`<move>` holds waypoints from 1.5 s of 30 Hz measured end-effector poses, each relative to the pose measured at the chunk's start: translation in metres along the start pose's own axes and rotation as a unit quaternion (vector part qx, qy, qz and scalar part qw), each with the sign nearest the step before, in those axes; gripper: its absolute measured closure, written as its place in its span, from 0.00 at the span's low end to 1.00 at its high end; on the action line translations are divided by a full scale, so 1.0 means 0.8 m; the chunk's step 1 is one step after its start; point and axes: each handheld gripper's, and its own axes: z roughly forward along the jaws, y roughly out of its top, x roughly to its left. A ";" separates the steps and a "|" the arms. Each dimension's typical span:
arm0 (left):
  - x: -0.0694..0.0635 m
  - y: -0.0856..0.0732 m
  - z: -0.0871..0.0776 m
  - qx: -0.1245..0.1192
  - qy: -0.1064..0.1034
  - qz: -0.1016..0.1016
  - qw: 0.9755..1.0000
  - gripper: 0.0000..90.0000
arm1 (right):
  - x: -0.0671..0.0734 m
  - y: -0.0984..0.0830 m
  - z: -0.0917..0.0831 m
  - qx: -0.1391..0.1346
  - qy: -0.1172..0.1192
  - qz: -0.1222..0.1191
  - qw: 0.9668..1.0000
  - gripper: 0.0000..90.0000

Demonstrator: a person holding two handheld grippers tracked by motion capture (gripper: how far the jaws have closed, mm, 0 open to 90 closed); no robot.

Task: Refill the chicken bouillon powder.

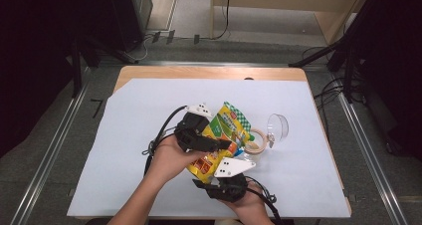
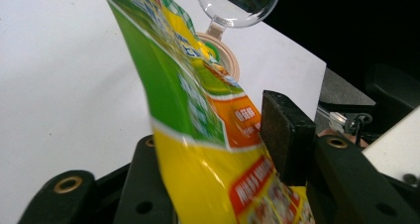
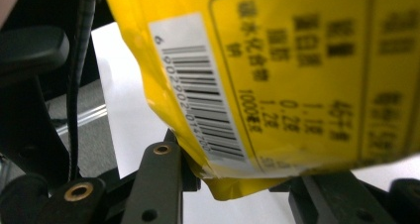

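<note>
— Pouch (image 1: 223, 135), the yellow and green one: where is it sitting right now?

— It is hanging just above the white sheet (image 1: 149, 150) on the tabletop (image 1: 209, 73), between my two grippers, with its green checked top pointing away from me toward the open jar (image 1: 256, 141).

— What is your left gripper (image 1: 226, 144) doing with the pouch?

— I am reaching it across the pouch from the left. In the left gripper view the pouch (image 2: 208, 149) is standing between the jaws, and one black pad (image 2: 287, 135) is sitting just beside its orange panel. Whether that pad is pressing on the pouch I cannot tell.

— And the right gripper (image 1: 211, 177)?

— I am bringing it up against the pouch's near edge. In the right gripper view the barcode side of the pouch (image 3: 277, 80) is lying across the jaws, with its bottom seam down between them. Whether those jaws are pinching the seam I cannot tell either.

— What is lying near the pouch?

— The jar is resting just beyond the pouch's right side, with its clear round lid (image 1: 277, 126) flipped open on the side away from the pouch.
</note>
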 end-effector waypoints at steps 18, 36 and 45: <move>0.017 0.049 0.008 0.041 0.021 -0.032 0.998 0.69 | -0.017 0.034 -0.004 -0.002 0.001 -0.006 1.000 0.68; 0.020 0.039 0.006 0.033 0.013 -0.039 0.999 0.70 | -0.014 0.030 0.001 0.001 0.017 -0.032 0.999 0.65; 0.014 0.040 0.007 0.021 0.004 -0.030 0.999 0.66 | -0.013 0.030 0.002 -0.003 -0.004 -0.024 1.000 0.71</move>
